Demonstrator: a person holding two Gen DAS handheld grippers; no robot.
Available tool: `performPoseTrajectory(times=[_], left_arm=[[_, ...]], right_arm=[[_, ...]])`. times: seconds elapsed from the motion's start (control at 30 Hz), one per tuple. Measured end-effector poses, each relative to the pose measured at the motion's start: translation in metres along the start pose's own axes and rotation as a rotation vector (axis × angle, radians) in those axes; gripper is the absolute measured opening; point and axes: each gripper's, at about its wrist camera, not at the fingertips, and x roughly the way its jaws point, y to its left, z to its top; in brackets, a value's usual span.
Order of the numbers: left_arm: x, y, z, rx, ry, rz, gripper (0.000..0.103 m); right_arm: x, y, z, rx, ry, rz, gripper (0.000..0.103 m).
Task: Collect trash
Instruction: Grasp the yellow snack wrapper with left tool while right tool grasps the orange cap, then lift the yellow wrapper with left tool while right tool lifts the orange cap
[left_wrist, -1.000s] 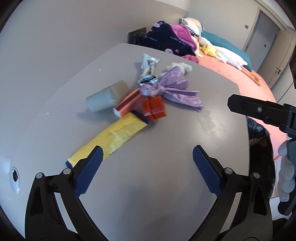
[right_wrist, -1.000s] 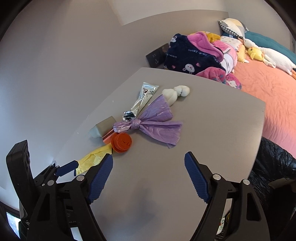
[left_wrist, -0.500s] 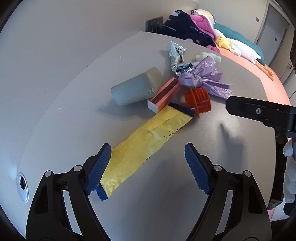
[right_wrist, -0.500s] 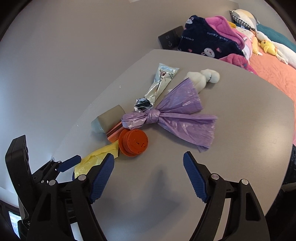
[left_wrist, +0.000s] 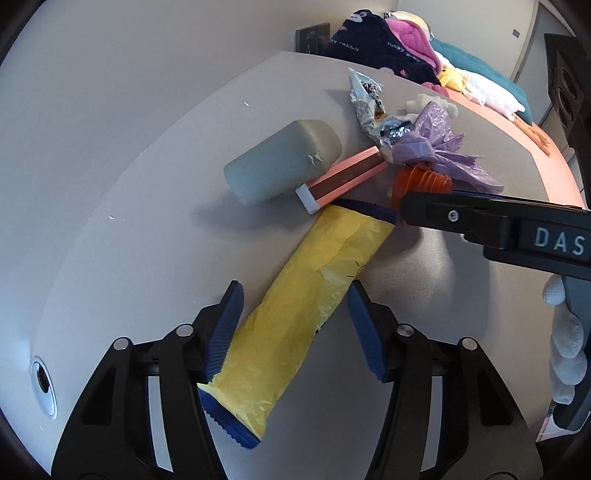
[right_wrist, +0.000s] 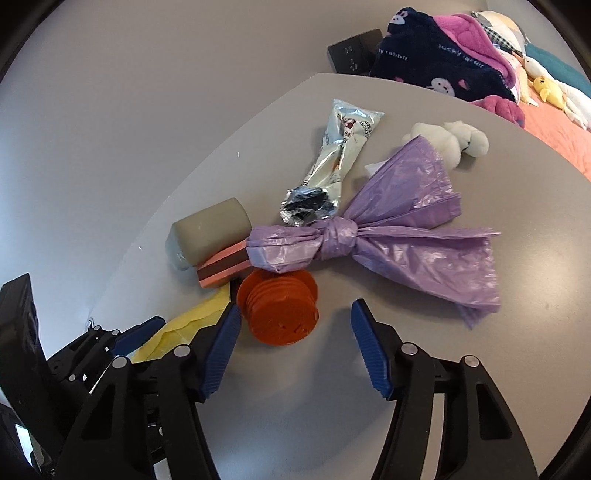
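Yellow wrapper (left_wrist: 306, 317) between your left gripper (left_wrist: 293, 325) fingers, closing, not yet pinching: centre, then squeeze. Right gripper (right_wrist: 295, 332) fingers closing, apart; orange lid (right_wrist: 280, 306) only partly between: advance first.

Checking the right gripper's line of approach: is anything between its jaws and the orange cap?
Nothing visible. The orange cap lies just ahead of the right gripper, whose closing jaws don't yet touch it. The purple bag lies behind the cap.
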Motion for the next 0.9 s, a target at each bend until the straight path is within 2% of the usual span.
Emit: performPoseTrajectory(times=[0.1, 0.13, 0.17, 0.27, 0.4, 0.57, 0.9], left_arm=[[-0.001, 0.001, 0.000, -0.010, -0.015, 0.004, 0.047], [0.000, 0.001, 0.001, -0.016, -0.019, 0.006, 0.044], [-0.001, 0.002, 0.001, -0.024, -0.026, 0.010, 0.038], [-0.002, 0.005, -0.001, -0.070, -0.043, 0.008, 0.030], [-0.005, 0.013, -0.003, -0.155, -0.058, -0.047, 0.020], [-0.011, 0.015, -0.007, -0.209, -0.068, -0.110, 0.018], [-0.034, -0.009, -0.003, -0.191, -0.097, -0.171, 0.018]], right_arm=[[0.004, -0.001, 0.002, -0.001, 0.012, 0.024, 0.046], [0.004, -0.001, 0.003, -0.003, 0.012, 0.026, 0.045], [0.005, -0.001, 0.004, -0.005, 0.013, 0.025, 0.045], [0.003, -0.004, 0.001, 0.001, 0.008, 0.028, 0.044], [-0.003, -0.007, -0.004, 0.017, 0.013, 0.043, 0.044], [-0.018, -0.010, -0.008, 0.025, -0.001, 0.049, 0.044], [-0.064, -0.020, -0.020, 0.040, -0.059, 0.056, 0.044]])
